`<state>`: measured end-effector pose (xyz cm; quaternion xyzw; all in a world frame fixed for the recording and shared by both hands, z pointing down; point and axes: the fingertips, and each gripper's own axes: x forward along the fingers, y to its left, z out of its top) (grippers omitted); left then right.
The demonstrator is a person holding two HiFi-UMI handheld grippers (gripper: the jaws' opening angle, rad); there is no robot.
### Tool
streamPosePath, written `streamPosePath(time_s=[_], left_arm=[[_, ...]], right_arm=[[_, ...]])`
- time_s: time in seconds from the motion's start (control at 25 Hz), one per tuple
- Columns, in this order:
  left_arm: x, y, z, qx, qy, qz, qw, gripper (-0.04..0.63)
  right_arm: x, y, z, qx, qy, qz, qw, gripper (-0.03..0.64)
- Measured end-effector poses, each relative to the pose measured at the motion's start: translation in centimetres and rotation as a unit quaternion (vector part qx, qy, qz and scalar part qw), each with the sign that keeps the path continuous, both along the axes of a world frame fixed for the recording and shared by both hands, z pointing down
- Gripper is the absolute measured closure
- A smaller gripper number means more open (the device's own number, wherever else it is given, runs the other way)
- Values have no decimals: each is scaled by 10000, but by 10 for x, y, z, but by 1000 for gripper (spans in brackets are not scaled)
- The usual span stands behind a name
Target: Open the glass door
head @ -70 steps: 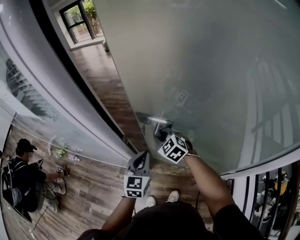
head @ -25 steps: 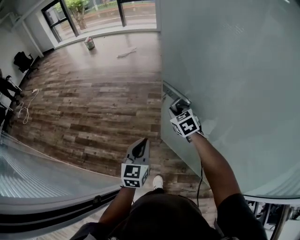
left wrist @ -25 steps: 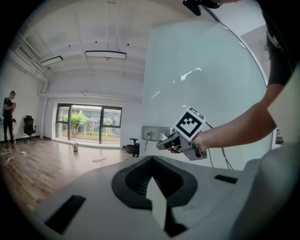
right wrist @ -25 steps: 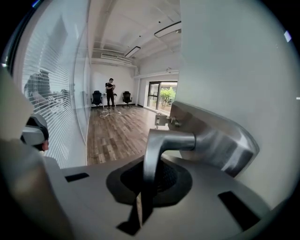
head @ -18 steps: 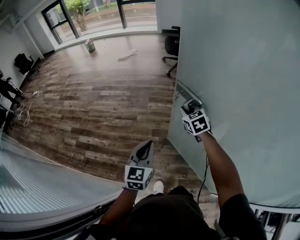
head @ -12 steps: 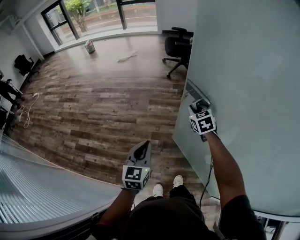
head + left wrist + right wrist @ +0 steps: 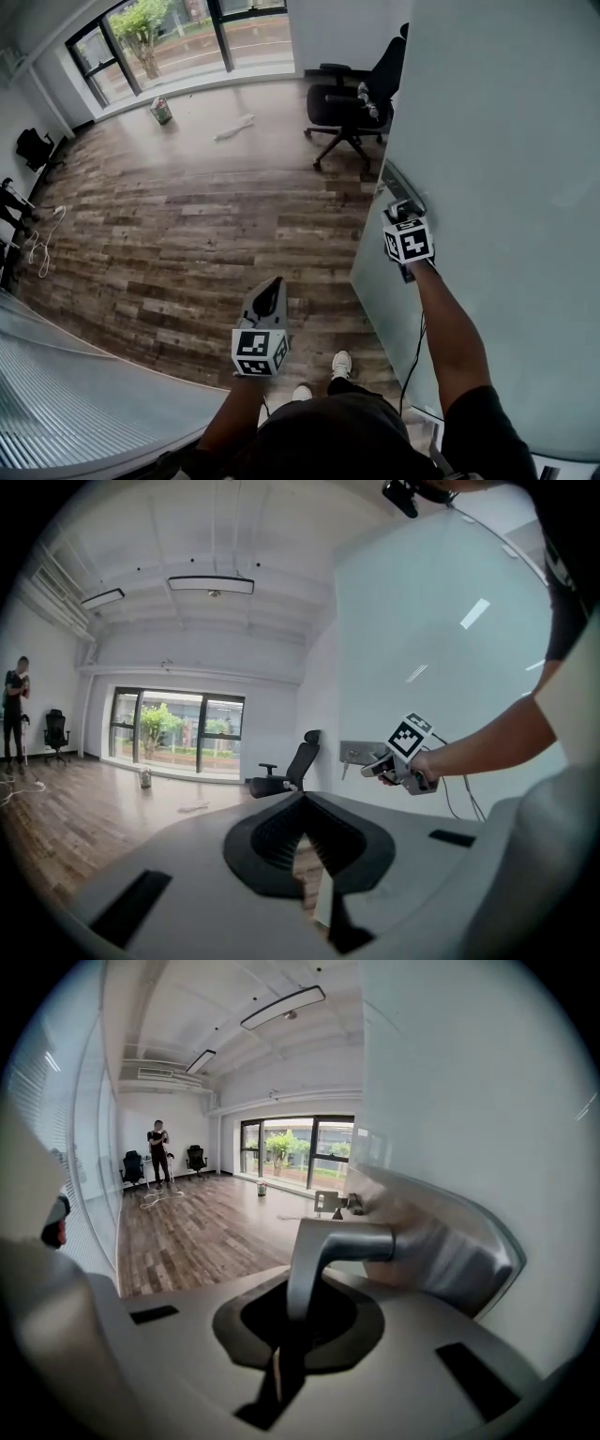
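Note:
The frosted glass door stands swung open at the right of the head view. Its metal lever handle sits on a steel plate at the door's edge. My right gripper is shut on that handle; in the right gripper view the handle bends down between the closed jaws of the right gripper. My left gripper hangs free over the wood floor, left of the door, jaws together and holding nothing. The left gripper view shows the left gripper, with the right gripper at the door.
A black office chair stands just beyond the door's edge. A frosted glass wall curves along the lower left. A person stands far off by dark chairs. A small bucket sits near the windows.
The door has swung further open toward the right, uncovering the office chair. My right gripper stayed shut on the handle and moved with it. My left gripper drifted forward, still holding nothing.

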<state>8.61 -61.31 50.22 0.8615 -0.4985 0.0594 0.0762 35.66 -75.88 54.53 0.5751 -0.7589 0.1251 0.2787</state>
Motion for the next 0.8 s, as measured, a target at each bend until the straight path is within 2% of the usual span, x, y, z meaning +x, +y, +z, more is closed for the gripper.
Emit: streamPosePath(time_s=[0.24,0.8], left_arm=[[34,-25,8,-57,35,43,10000,592],[70,-64,31,-236,4,-80,9997,592]], right_arm=[[67,-25,-3,79,40,427,9990,601],[210,-57,-2,-101,-75,1289,9916,601]])
